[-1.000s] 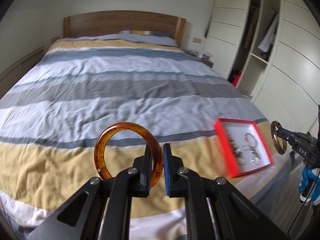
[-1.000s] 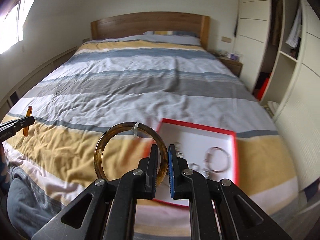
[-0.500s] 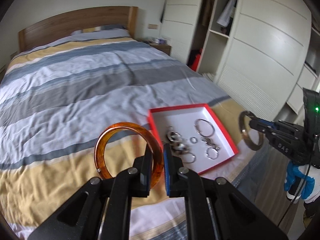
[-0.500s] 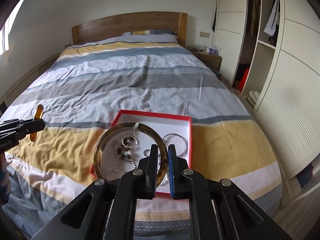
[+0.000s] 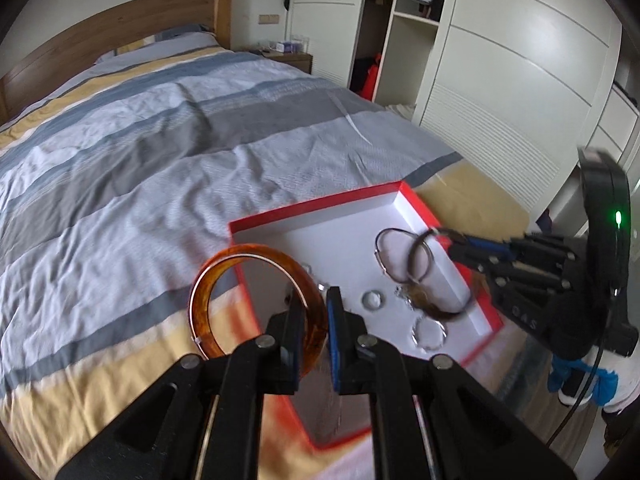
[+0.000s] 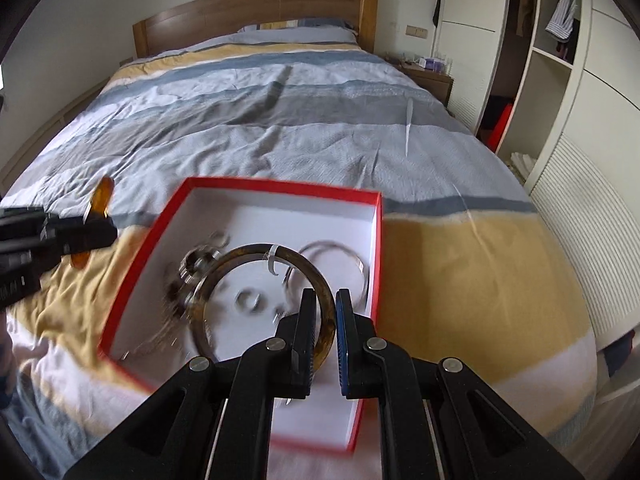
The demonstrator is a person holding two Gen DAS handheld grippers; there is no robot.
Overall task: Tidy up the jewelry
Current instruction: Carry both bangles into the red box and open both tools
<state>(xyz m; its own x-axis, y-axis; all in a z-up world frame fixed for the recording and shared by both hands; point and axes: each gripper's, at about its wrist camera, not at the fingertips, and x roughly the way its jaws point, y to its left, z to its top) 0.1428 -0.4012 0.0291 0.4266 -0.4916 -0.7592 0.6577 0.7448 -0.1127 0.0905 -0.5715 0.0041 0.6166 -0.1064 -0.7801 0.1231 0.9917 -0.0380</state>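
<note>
A shallow red box with a white inside lies on the striped bedspread near the foot of the bed. It holds a thin silver bangle, small rings and a tangle of chains. My left gripper is shut on an amber bangle, which hangs over the box's near left corner. My right gripper is shut on a darker brown bangle, held low over the box's inside. Each gripper shows in the other's view: the right gripper comes in from the right, the left gripper from the left.
The bed stretches back to a wooden headboard. A white wardrobe with open shelves lines the right side, with a nightstand beside the bed. A hand in a blue glove holds the right gripper.
Both grippers have swung toward the red box and come down over it, each still holding its bangle. The box now looks much closer in both views.
</note>
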